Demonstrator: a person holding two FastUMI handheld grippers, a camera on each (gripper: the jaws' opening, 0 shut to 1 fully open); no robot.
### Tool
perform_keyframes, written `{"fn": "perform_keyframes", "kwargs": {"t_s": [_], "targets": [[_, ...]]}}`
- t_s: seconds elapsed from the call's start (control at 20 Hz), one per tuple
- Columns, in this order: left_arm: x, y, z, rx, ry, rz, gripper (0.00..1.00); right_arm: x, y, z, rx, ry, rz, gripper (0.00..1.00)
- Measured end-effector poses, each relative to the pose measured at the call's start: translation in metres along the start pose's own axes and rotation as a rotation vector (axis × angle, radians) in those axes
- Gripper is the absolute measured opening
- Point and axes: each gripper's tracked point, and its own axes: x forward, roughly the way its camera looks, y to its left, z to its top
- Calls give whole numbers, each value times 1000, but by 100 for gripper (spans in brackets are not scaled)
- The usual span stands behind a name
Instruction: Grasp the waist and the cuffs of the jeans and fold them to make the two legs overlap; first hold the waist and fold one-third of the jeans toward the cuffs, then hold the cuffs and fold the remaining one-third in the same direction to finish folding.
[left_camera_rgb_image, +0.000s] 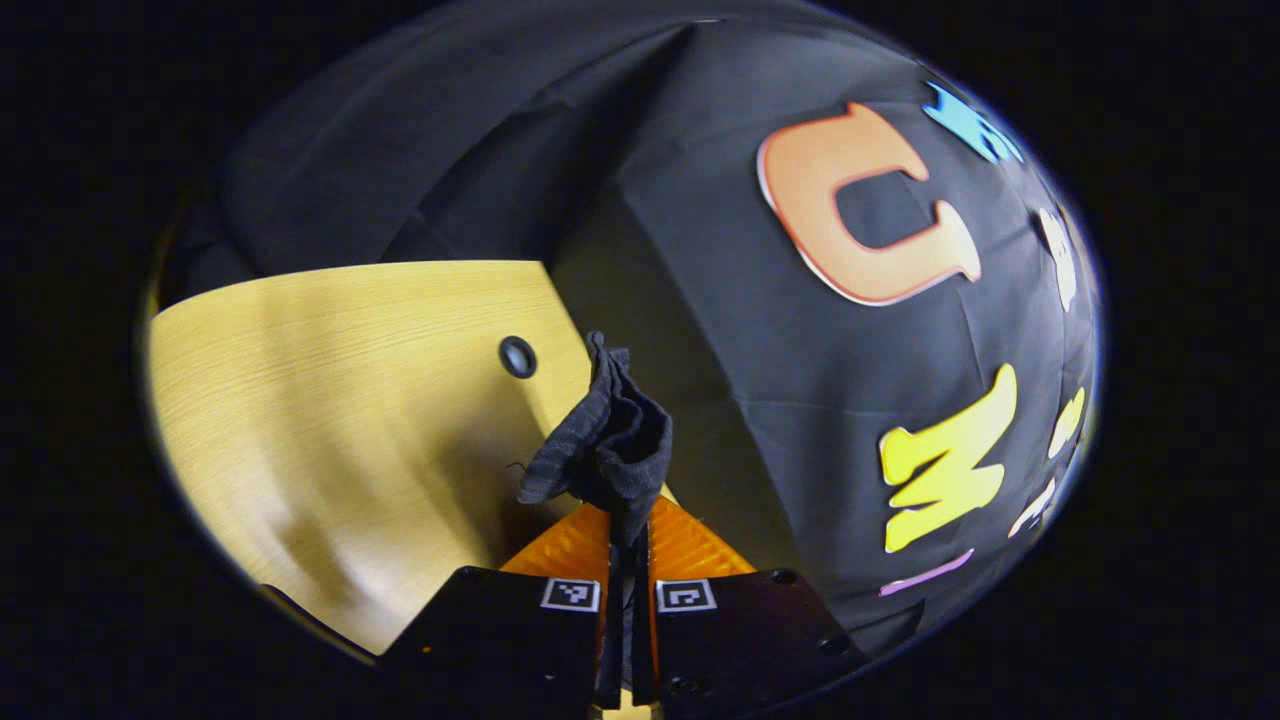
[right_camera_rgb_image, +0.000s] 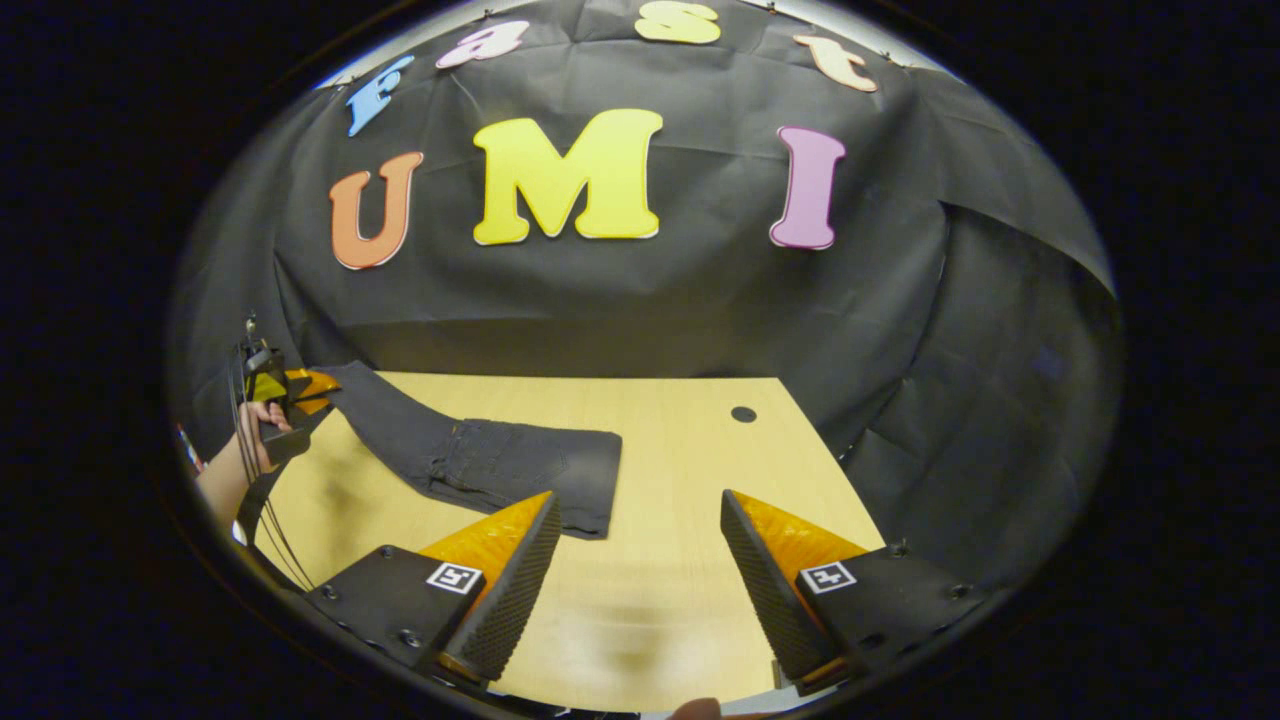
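Observation:
Dark jeans (right_camera_rgb_image: 500, 455) lie on the wooden table (right_camera_rgb_image: 680, 560), waist end toward the middle, legs stretching up to the left. My left gripper (left_camera_rgb_image: 625, 530) is shut on a bunched cuff end of the jeans (left_camera_rgb_image: 605, 440), held up above the table (left_camera_rgb_image: 340, 420). In the right gripper view that same left gripper (right_camera_rgb_image: 300, 392) shows at the far left, held by a hand (right_camera_rgb_image: 255, 430), with the leg rising to it. My right gripper (right_camera_rgb_image: 640, 505) stands open above the table, just right of the waist, with nothing between its fingers.
A small round hole (right_camera_rgb_image: 743, 414) sits in the table near its far right corner, also seen as a hole (left_camera_rgb_image: 517, 356) in the left gripper view. The black booth wall (right_camera_rgb_image: 640, 300) closes in behind and to the right of the table.

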Motion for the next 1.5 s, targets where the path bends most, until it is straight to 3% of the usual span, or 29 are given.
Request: {"fn": "perform_keyframes", "kwargs": {"t_s": [0.25, 0.65, 1.05, 1.25, 1.5], "targets": [[-1, -79, -49, 140, 34, -61, 7, -29, -29, -19, 14, -15, -36, 99], [9, -139, -165, 365, 179, -103, 7, -56, -95, -47, 173, -16, -142, 99], [22, -128, -252, 530, 282, -31, 7, -71, -154, -86, 283, 34, -262, 99], [32, -106, -294, 641, 323, 28, 7, -70, -172, -103, 315, 66, -292, 99], [45, -73, -325, 696, 350, 128, 7, -70, -188, -107, 319, 81, -327, 99]]}}
